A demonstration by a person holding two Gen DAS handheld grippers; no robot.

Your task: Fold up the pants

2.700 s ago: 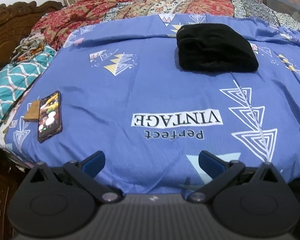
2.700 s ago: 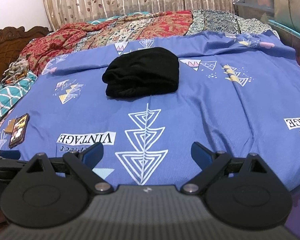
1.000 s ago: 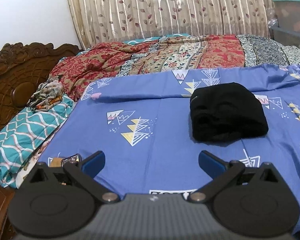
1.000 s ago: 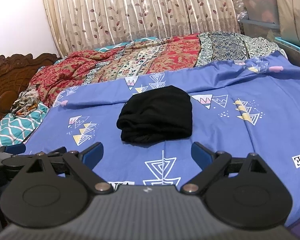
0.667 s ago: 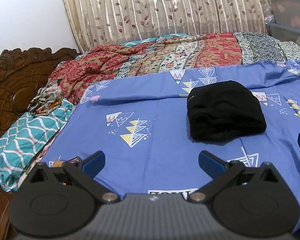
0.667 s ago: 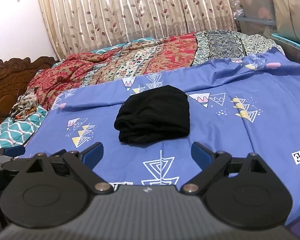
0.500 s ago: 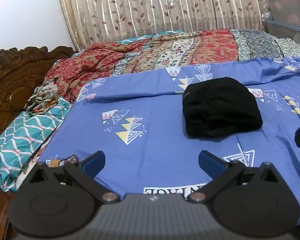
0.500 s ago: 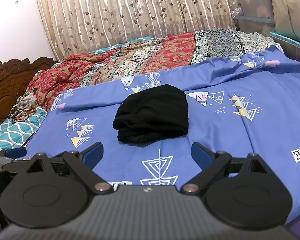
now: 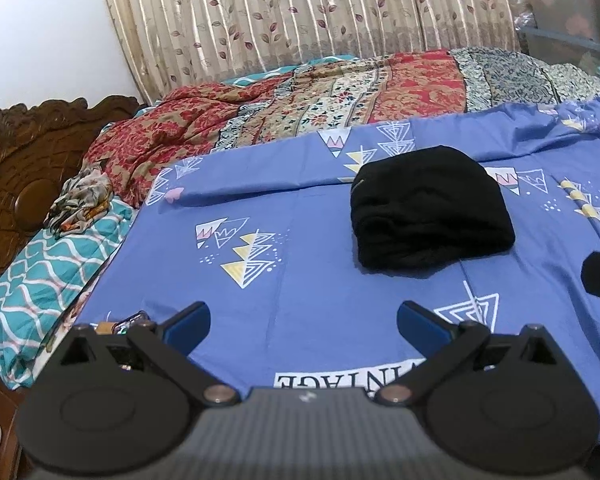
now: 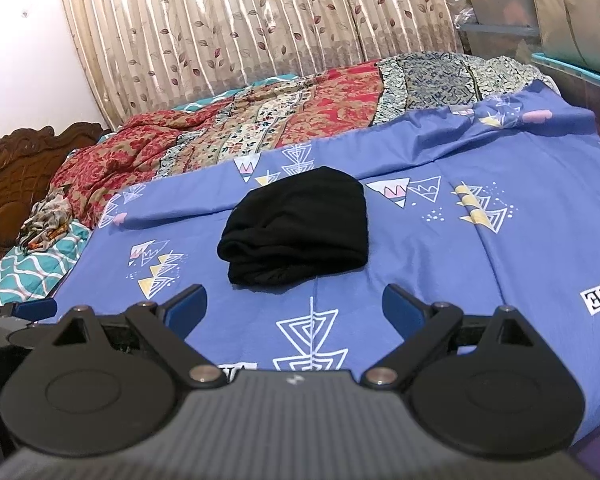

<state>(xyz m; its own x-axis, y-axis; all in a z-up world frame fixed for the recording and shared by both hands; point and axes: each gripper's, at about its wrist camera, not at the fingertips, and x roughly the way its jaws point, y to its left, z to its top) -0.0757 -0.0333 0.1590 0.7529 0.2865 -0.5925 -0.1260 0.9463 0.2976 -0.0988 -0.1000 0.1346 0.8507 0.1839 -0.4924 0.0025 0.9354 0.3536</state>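
Tongs, left [image 9: 302,322] and right [image 10: 294,306], gape wide and level, well short of folded black pants [image 10: 300,224]

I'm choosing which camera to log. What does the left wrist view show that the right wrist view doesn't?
Only the left wrist view: a phone corner behind the left tongs. Only the right wrist view: the teal-lidded bin at right. Both: the folded black pants on the blue sheet, the red quilt, and open, empty tongs, including the right tongs.

Home bedroom: carved wooden headboard [image 9: 24,168], blue bedsheet [image 9: 300,264], leaf-print curtains [image 9: 300,16], pillow [image 9: 48,268].
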